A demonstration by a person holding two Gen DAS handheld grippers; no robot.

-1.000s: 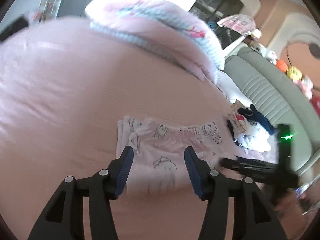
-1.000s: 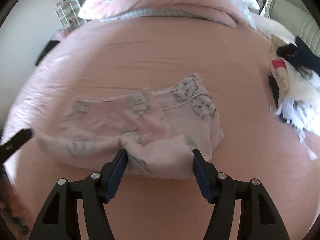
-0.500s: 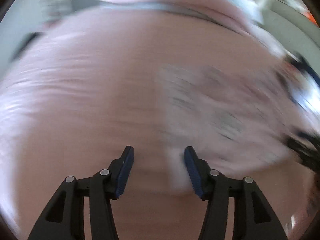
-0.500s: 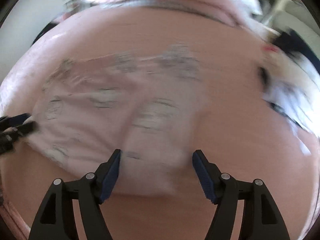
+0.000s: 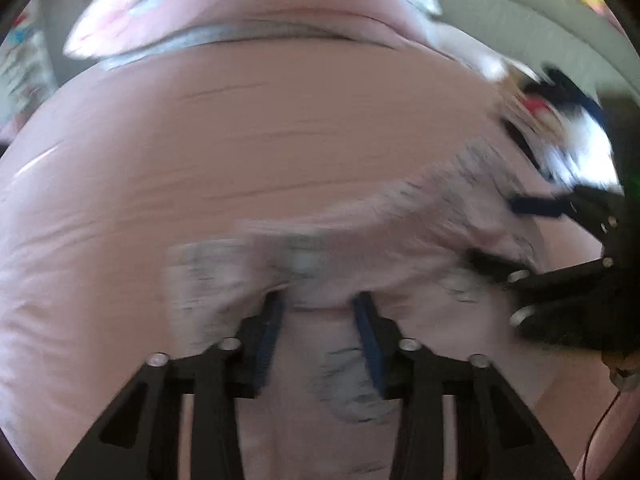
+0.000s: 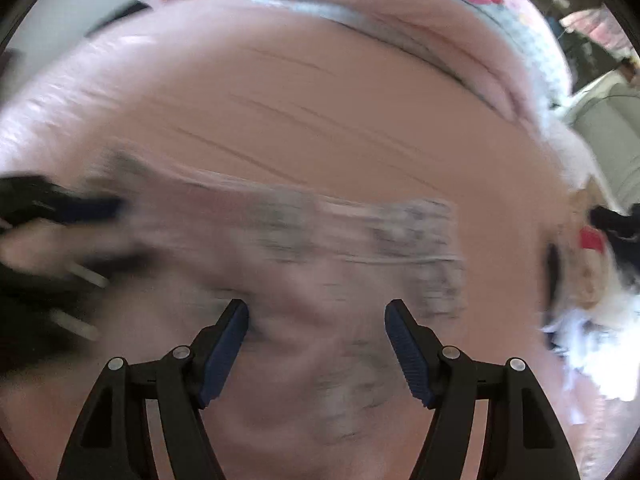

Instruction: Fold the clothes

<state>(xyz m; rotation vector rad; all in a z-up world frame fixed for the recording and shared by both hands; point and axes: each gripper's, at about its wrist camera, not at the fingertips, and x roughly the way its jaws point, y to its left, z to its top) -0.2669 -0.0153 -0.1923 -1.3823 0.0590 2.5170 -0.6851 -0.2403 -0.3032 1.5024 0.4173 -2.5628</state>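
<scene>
A pale pink garment with grey cartoon prints (image 5: 400, 232) lies on the pink bedsheet (image 5: 240, 132); both views are motion-blurred. My left gripper (image 5: 320, 308) has its jaws open, with a fold of the garment between the blue pads (image 5: 268, 332). My right gripper (image 6: 316, 316) is open wide over the garment (image 6: 320, 248), with cloth between its fingers. Each gripper shows in the other view: the right one (image 5: 536, 236) at the garment's right end, the left one (image 6: 116, 232) at its left end.
A pile of mixed clothes (image 5: 568, 128) lies at the right of the bed, also in the right wrist view (image 6: 600, 280). A folded pink and blue quilt (image 5: 248, 4) lies at the far end. A grey sofa (image 5: 532, 24) stands beyond.
Both grippers have moved down and in onto the garment, which now fills the space between their fingers. The left gripper's jaws have narrowed a little. The right gripper stays wide open.
</scene>
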